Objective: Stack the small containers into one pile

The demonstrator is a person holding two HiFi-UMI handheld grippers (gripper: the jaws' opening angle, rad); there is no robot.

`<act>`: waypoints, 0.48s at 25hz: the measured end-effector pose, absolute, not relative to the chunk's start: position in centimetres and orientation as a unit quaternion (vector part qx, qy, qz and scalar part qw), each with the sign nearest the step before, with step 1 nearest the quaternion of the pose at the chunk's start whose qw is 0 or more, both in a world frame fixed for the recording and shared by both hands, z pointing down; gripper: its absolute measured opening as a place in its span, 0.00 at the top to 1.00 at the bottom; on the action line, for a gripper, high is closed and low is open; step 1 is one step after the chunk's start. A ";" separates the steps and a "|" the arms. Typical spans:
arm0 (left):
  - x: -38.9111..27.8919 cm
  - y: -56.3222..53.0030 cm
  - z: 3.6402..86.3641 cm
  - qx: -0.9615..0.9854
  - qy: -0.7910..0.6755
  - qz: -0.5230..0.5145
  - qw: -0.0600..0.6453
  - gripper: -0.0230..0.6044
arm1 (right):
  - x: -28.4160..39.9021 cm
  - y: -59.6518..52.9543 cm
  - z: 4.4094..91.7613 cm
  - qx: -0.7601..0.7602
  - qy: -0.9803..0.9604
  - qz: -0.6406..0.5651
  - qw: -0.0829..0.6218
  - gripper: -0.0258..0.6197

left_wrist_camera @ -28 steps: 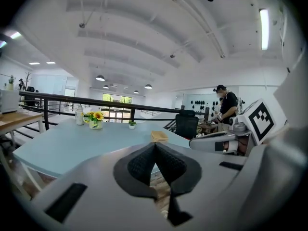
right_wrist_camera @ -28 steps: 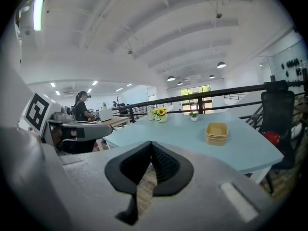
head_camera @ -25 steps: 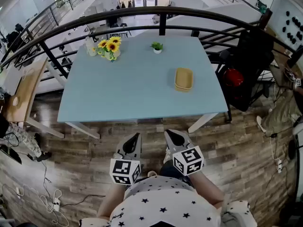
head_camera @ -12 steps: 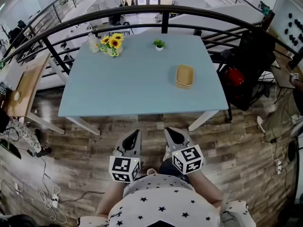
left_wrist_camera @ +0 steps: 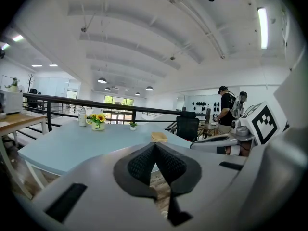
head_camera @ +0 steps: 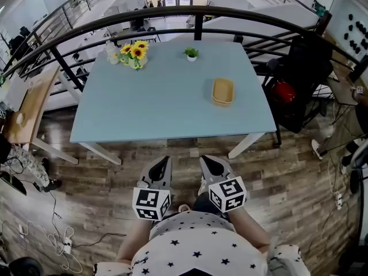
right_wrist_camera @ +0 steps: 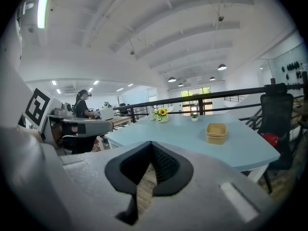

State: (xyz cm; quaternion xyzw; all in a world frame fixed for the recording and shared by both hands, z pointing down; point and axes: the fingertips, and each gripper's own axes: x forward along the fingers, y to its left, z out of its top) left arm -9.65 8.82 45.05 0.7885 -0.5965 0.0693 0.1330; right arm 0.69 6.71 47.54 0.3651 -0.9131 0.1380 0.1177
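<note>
Little had moved since the earlier frames: both tongs stayed low in front of the person's body, over the wooden floor (head_camera: pixel 103 183) at the near side of the table (head_camera: pixel 149 114), and only the head view had drifted a touch. The left gripper (head_camera: pixel 165 164) had its jaws pressed together with nothing between them. The right gripper (head_camera: pixel 204 161) was likewise closed and empty. The two sat side by side, just apart, tips pointing toward the table.

The small containers (head_camera: pixel 223 92), tan and shallow, already sat nested in one pile on the right part of the blue tabletop, well away from both grippers. At the far left of the table stood a vase of sunflowers (head_camera: pixel 133 54), and near the far edge a small potted plant (head_camera: pixel 191 54). A dark curved railing (head_camera: pixel 195 13) ran behind the table.
</note>
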 end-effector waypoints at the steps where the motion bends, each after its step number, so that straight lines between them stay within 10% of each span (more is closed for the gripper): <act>1: -9.7 8.8 45.1 0.788 -0.596 0.069 0.134 0.96 | 0.7 6.7 47.6 0.365 -0.913 0.138 0.117 0.95; 12: -10.0 9.0 45.4 0.785 -0.599 0.070 0.138 0.96 | 0.7 7.1 47.7 0.364 -0.914 0.141 0.114 0.95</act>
